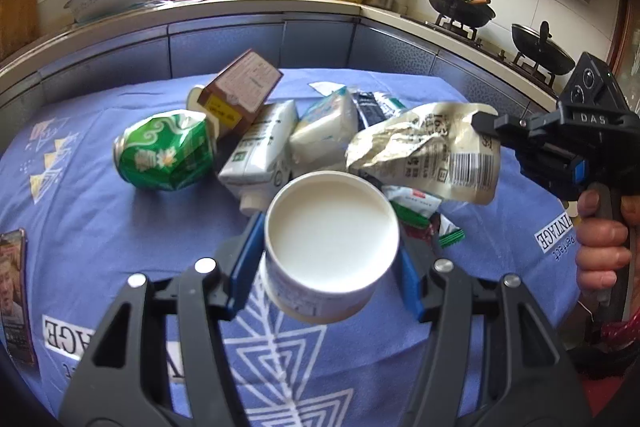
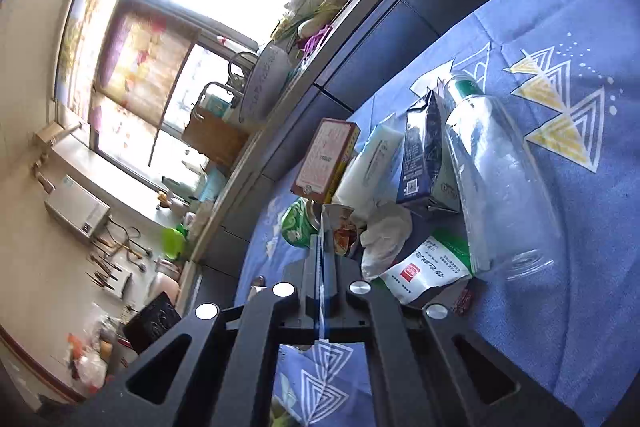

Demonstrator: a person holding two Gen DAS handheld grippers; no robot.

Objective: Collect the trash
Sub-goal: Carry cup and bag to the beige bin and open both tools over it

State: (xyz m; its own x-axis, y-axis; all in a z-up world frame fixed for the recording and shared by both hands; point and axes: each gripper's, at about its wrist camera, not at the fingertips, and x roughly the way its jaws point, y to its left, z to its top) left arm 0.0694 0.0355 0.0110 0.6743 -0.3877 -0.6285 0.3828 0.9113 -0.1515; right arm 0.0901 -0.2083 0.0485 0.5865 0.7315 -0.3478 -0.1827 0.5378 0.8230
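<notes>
Both grippers hold trash above the blue tablecloth (image 1: pixel 92 227).

Left gripper (image 1: pixel 332 255) has its two blue pads closed partway around one white paper cup (image 1: pixel 332 239), lifted and tipped; right gripper (image 1: pixel 486 123) pinches one crumpled silver pouch (image 1: pixel 424 151) by its corner, jaws nearly together. Beyond lie one green can (image 1: pixel 166 155), one brown box (image 1: pixel 240 95), two white cartons and one clear plastic bottle (image 2: pixel 496 187).
</notes>
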